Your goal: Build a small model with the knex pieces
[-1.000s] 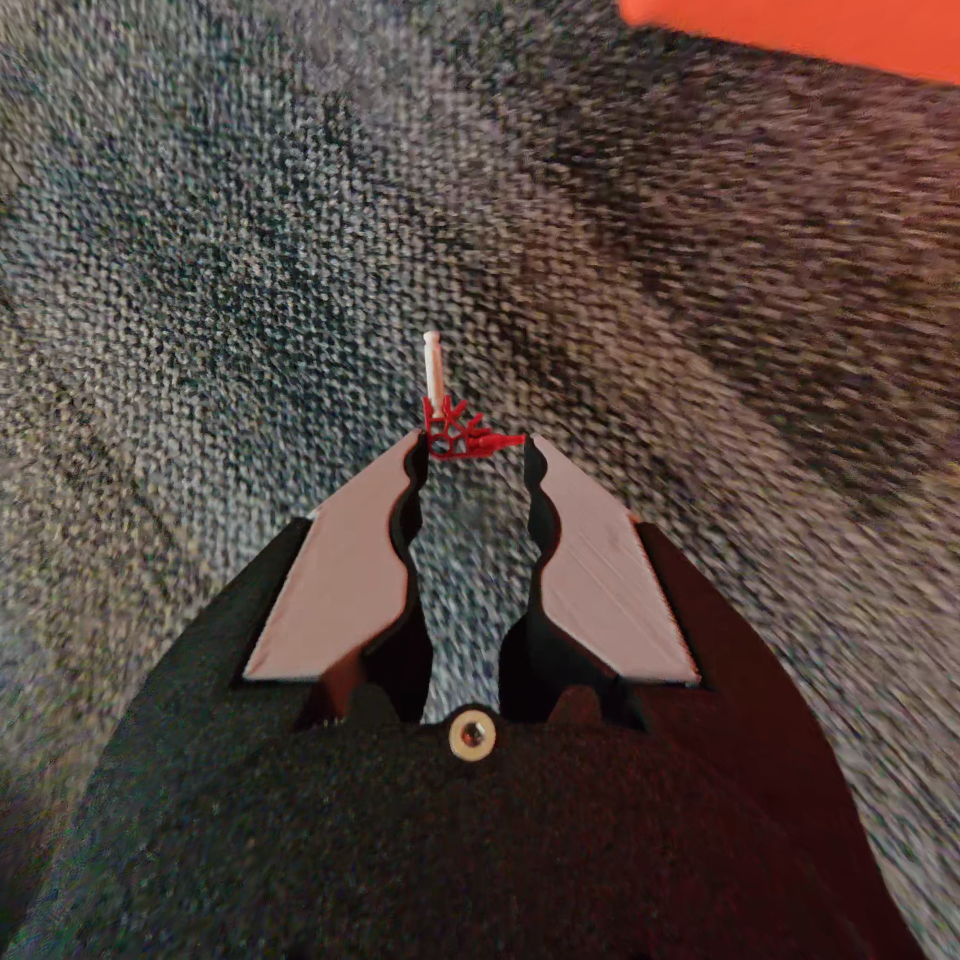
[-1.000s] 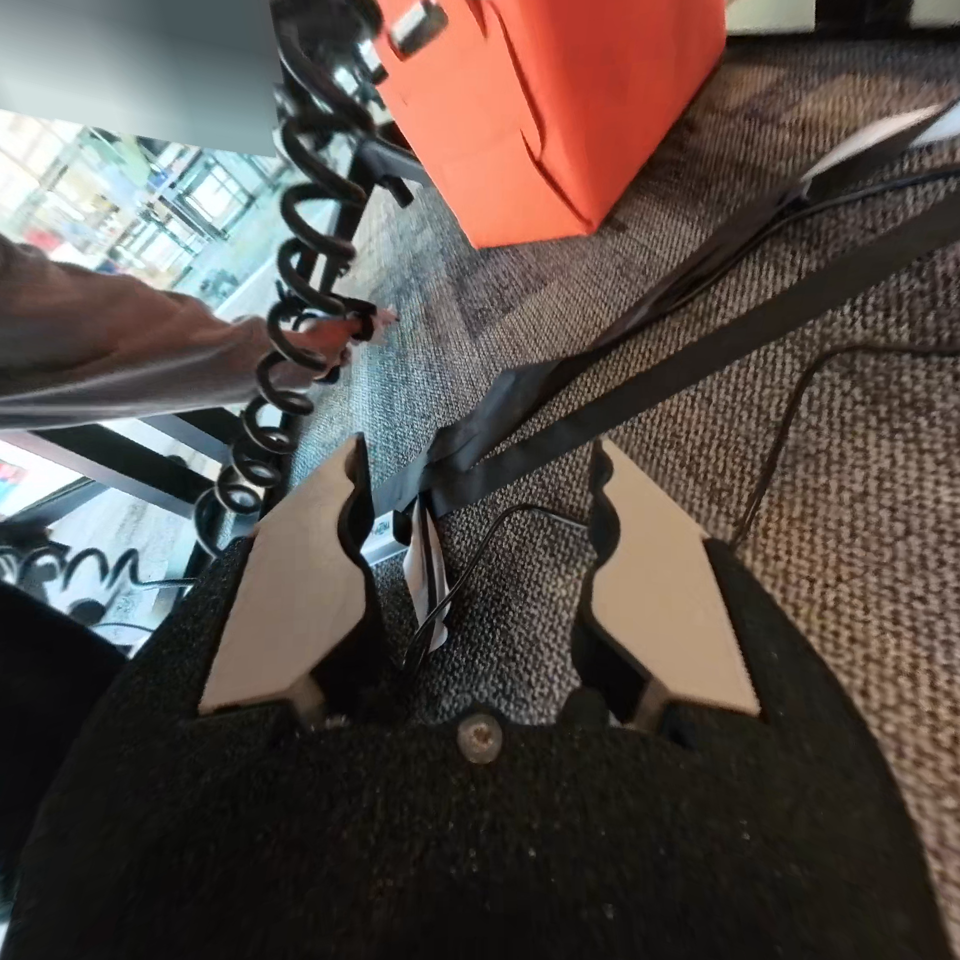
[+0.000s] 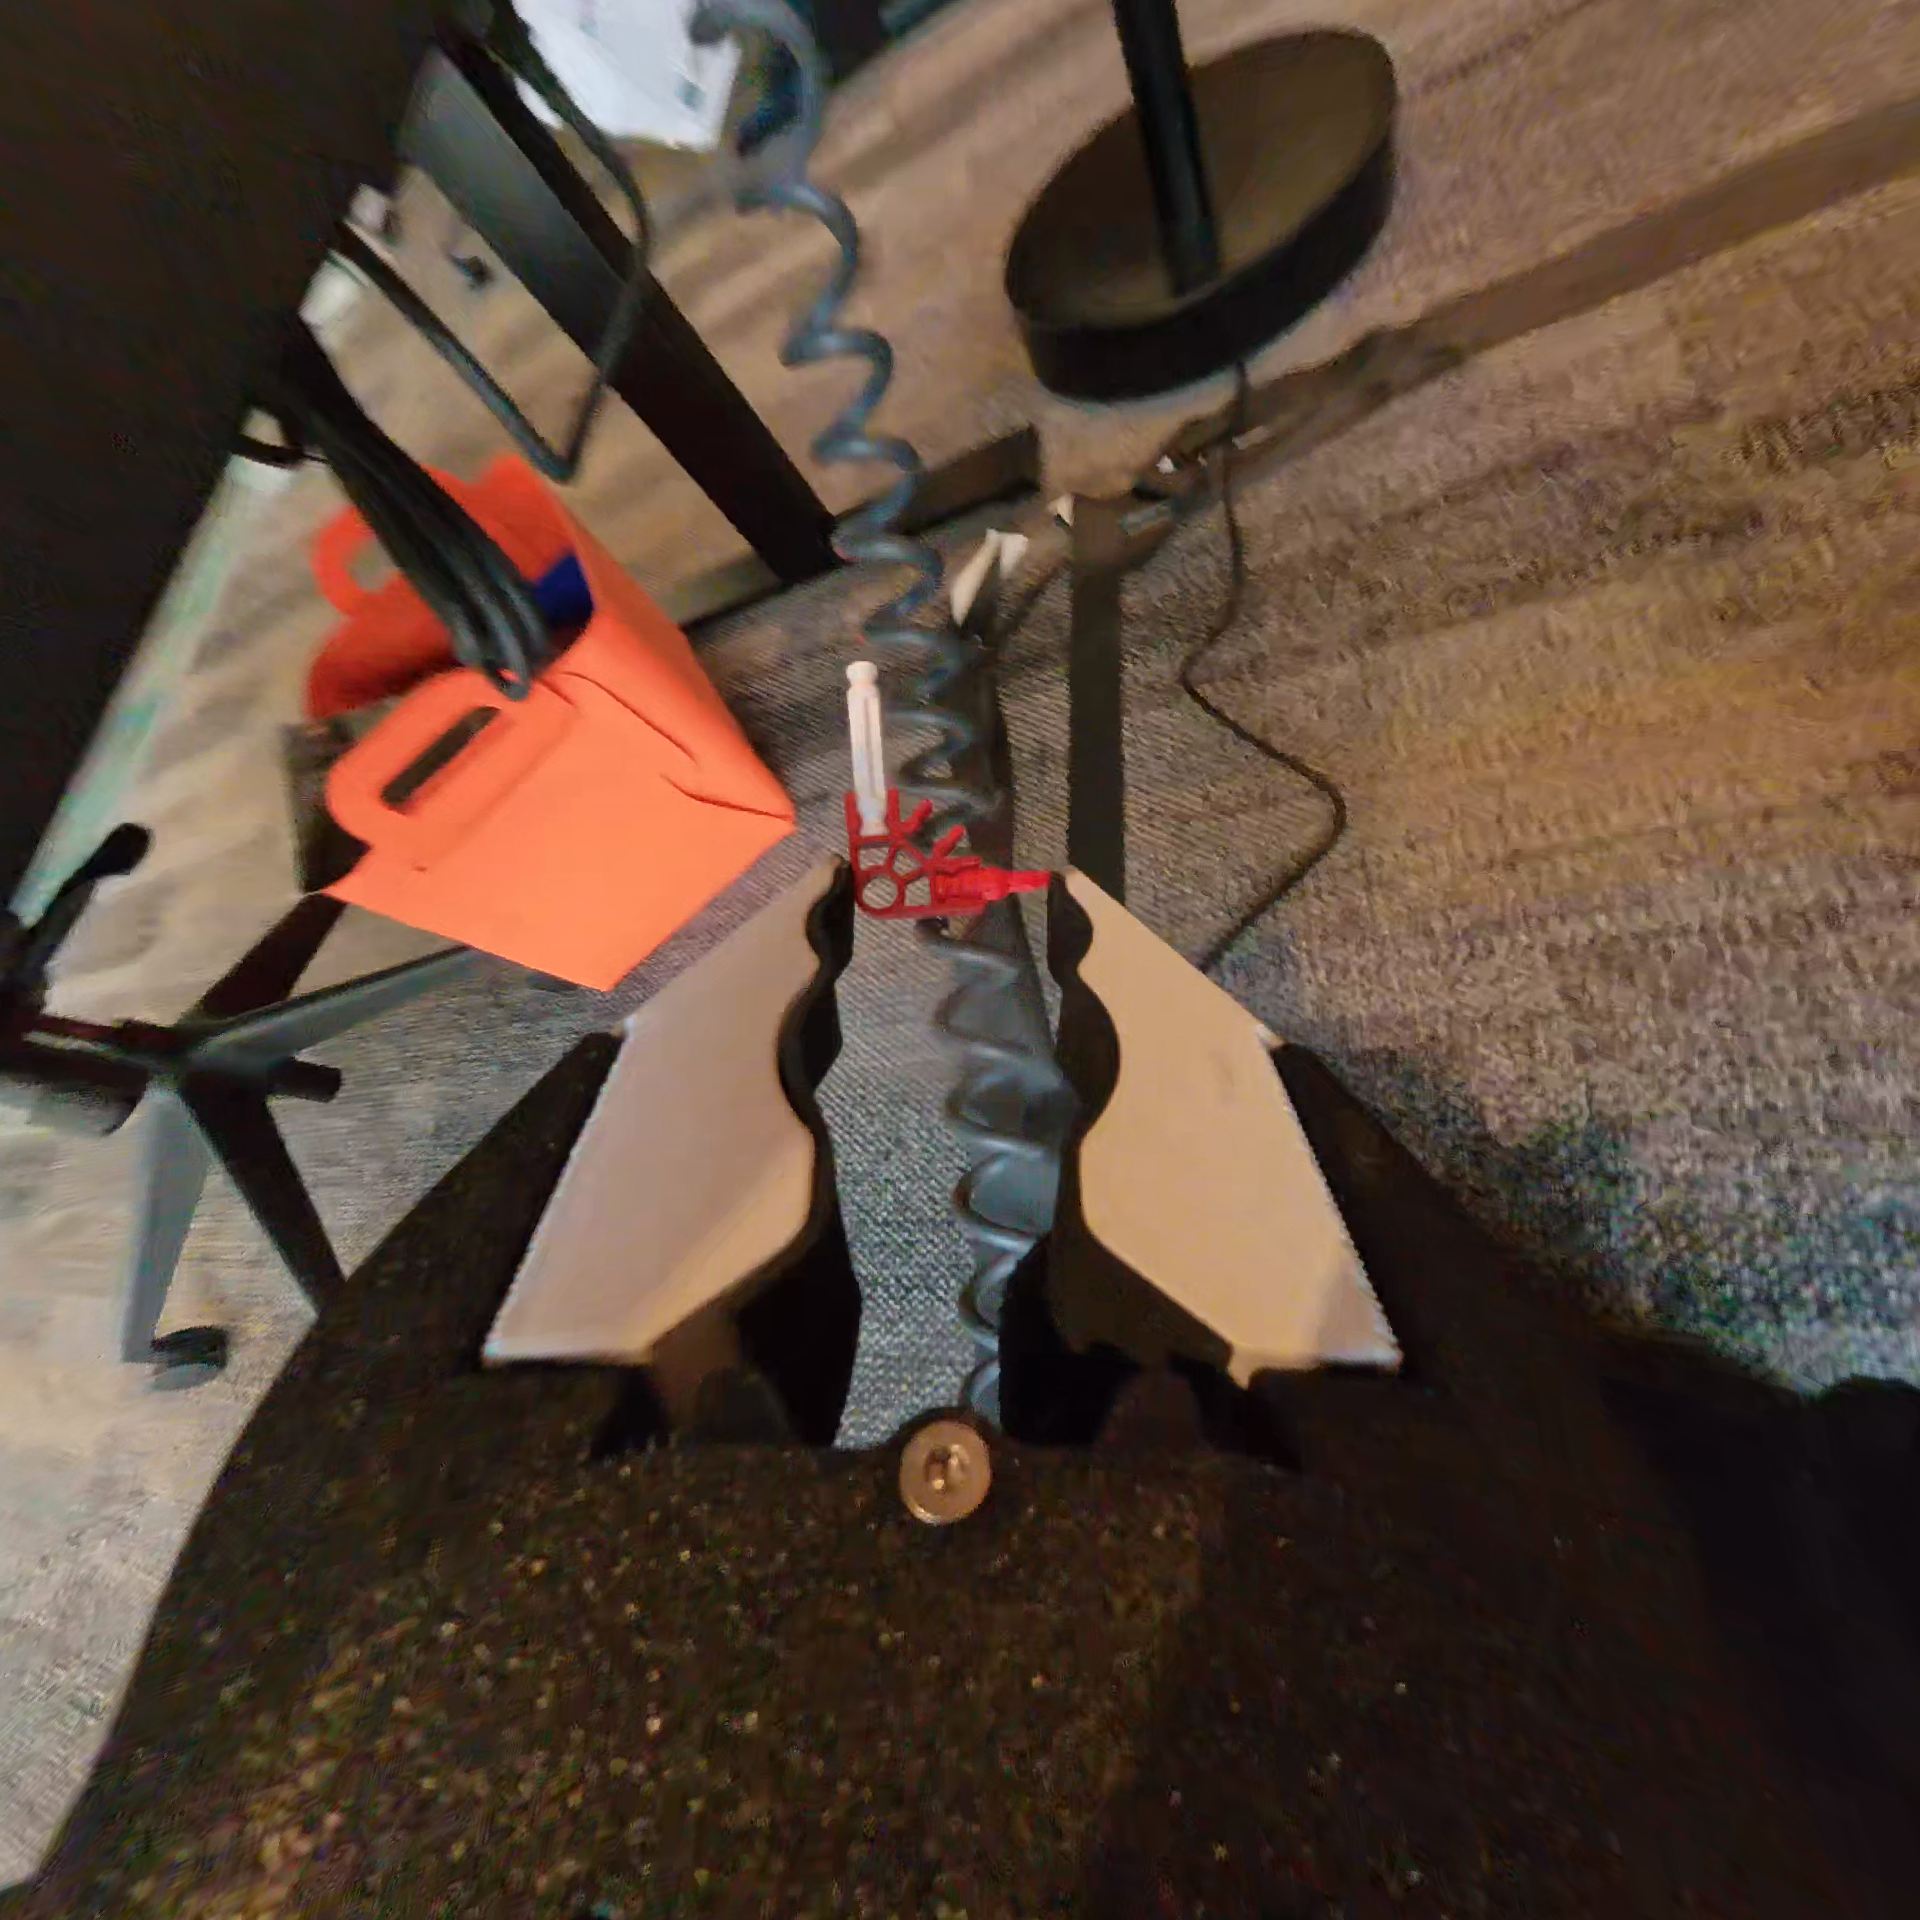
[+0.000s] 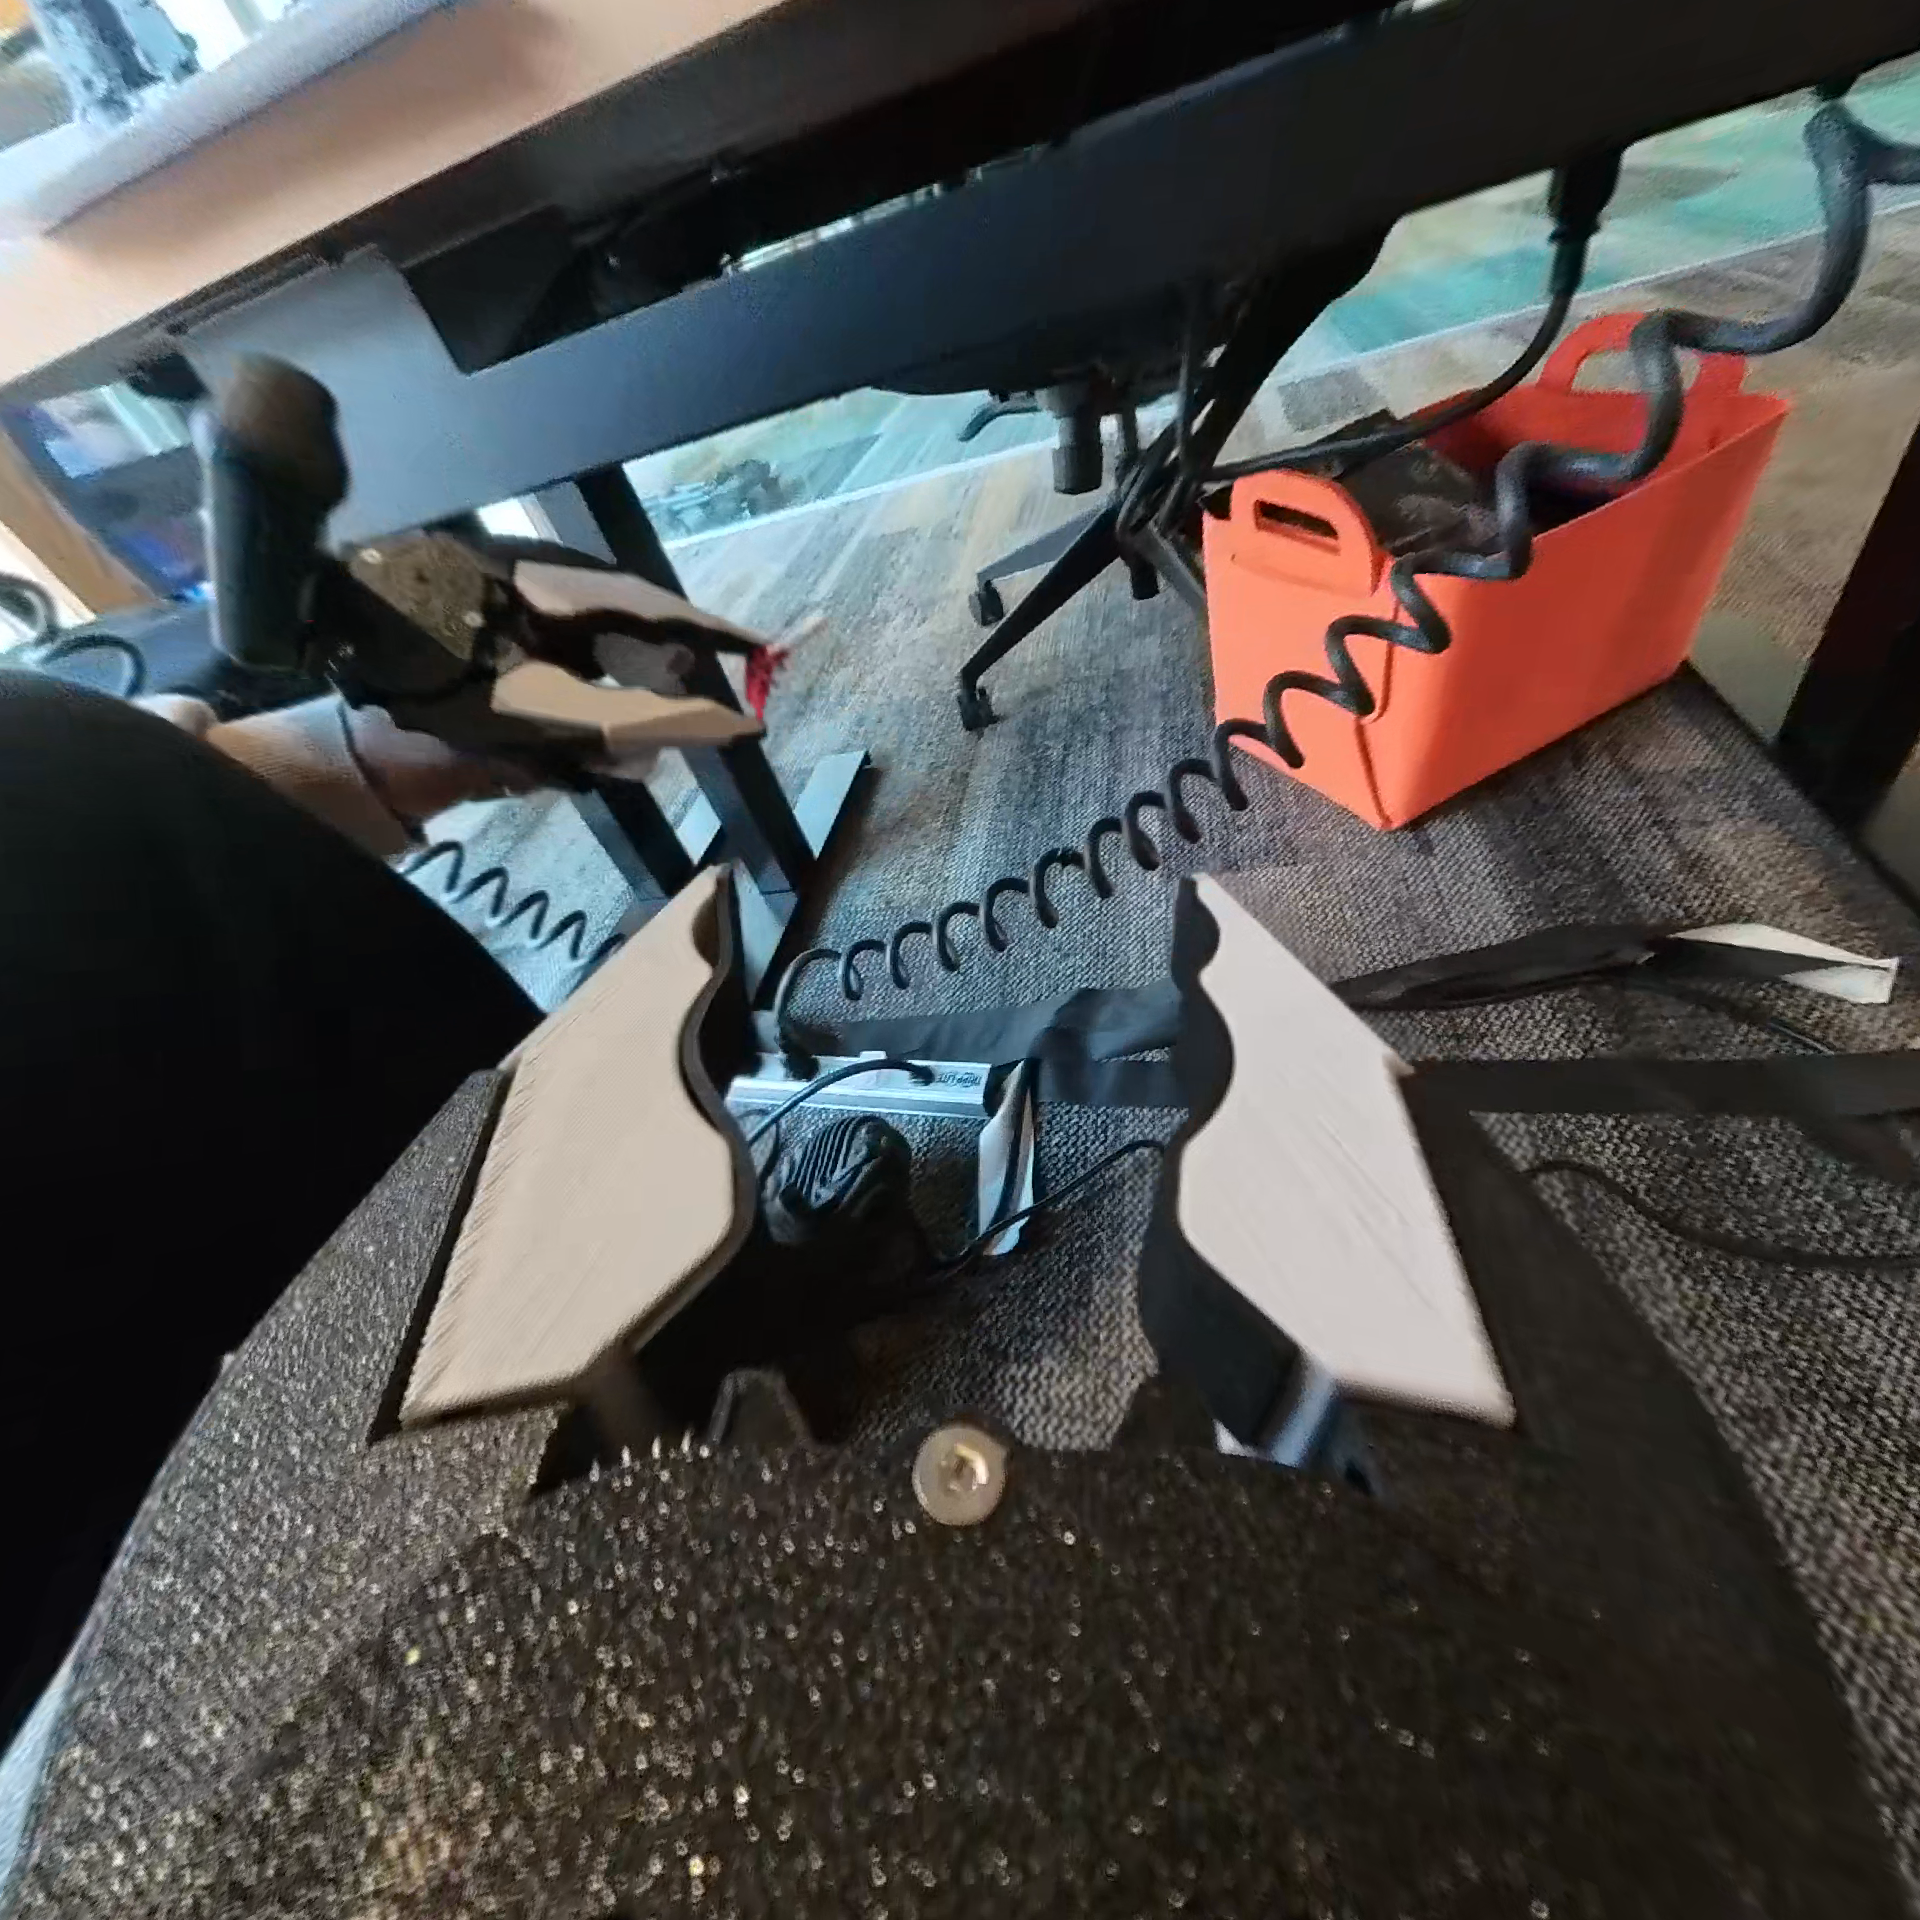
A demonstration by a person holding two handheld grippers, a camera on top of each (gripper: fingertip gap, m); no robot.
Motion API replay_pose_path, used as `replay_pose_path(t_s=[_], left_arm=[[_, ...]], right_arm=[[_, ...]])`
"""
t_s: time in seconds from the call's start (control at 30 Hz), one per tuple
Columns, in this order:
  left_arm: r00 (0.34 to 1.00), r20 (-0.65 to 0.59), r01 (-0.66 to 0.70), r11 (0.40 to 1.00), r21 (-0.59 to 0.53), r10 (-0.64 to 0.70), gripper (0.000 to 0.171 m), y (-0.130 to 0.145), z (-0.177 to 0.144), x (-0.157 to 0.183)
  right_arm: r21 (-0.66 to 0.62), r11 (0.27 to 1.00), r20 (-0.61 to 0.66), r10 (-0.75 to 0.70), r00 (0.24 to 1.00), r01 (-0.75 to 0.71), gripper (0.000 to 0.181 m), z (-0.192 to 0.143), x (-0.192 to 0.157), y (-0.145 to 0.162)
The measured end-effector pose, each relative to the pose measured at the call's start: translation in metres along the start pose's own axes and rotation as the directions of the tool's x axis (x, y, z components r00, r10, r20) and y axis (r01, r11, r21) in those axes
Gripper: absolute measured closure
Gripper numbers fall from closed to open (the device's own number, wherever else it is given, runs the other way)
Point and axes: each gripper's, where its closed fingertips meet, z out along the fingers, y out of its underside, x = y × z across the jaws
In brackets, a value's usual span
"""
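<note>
At left gripper [image 3: 948, 894] tips, red connector [image 3: 902, 878] (white rod)

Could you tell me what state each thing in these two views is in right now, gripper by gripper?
left gripper: shut on the red connector piece, held above the carpet.
red connector piece: pinched at the fingertips, a white rod plugged in and standing up from it.
right gripper: open, empty, above the power strip.
power strip: lying on the carpet, cables plugged in.
orange bin: upright on the carpet, open-topped, dark items inside.
</note>
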Motion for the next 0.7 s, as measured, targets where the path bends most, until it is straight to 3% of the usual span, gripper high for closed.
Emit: replay_pose_path(t_s=[0.17,0.27,0.43,0.57,0.7], left_arm=[[0.997,0.078,0.013,0.998,0.060,-0.018,0.136,-0.030,-0.044,-0.010],[1.000,0.020,0.000,0.996,0.093,-0.002,0.135,-0.065,-0.072,-0.005],[0.988,-0.151,0.010,0.984,0.178,0.018,0.136,-0.150,-0.105,0.018],[0.965,-0.262,0.038,0.963,0.268,0.034,0.136,-0.207,-0.103,0.040],[0.942,-0.331,0.055,0.942,0.330,0.061,0.136,-0.243,-0.079,0.058]], right_arm=[[-0.016,1.000,0.030,-0.011,0.999,0.011,0.100,-0.003,0.003,-0.002],[-0.009,0.999,0.059,-0.048,0.997,0.049,0.100,-0.002,0.002,-0.016],[0.011,0.991,0.215,-0.133,0.967,0.134,0.102,-0.003,-0.030,-0.059],[0.048,0.983,0.363,-0.180,0.914,0.175,0.113,-0.018,-0.058,-0.096],[0.053,0.998,0.441,-0.052,0.896,0.032,0.118,-0.040,-0.056,-0.123]])
